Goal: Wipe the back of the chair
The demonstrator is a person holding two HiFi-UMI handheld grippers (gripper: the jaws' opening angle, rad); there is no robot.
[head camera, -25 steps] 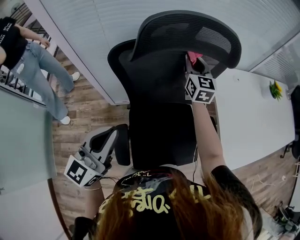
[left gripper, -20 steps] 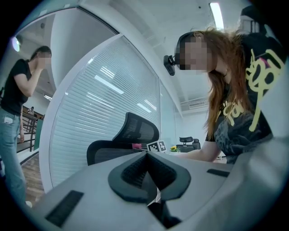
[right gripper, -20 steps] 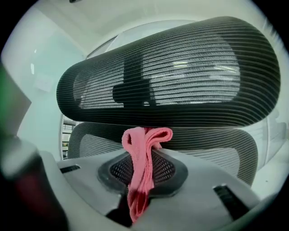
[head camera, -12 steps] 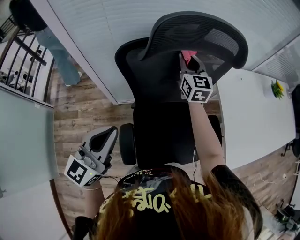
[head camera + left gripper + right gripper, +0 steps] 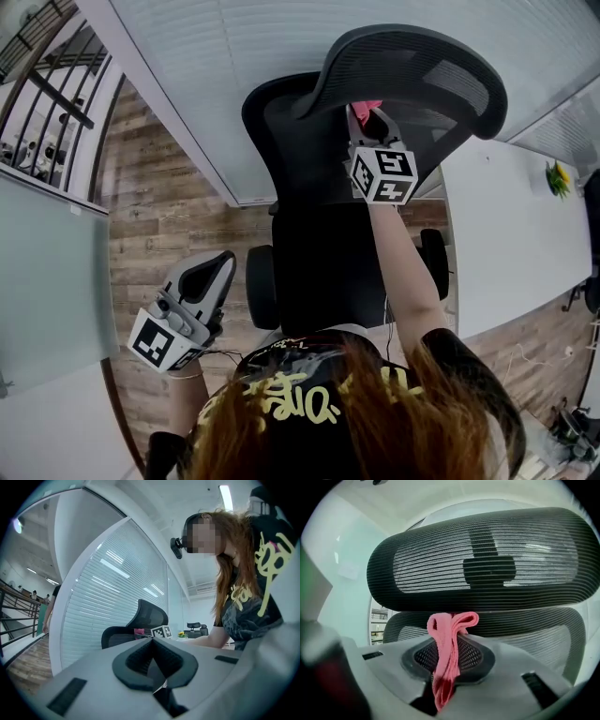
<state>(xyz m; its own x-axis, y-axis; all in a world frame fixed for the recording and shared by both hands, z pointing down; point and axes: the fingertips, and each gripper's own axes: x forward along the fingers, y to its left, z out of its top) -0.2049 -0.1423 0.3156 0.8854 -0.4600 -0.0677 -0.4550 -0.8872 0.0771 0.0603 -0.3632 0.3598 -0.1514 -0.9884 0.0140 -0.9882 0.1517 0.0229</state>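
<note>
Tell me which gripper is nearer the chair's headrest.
Right. The right gripper, clamping a pink cloth, is just under the headrest; the left gripper hangs low, far from it.

Black T-shirt [image 5: 450,361], yellow lettering [image 5: 300,408] — grey left gripper [image 5: 217,267]

head view overhead, 3 views share chair [image 5: 305,150]
</note>
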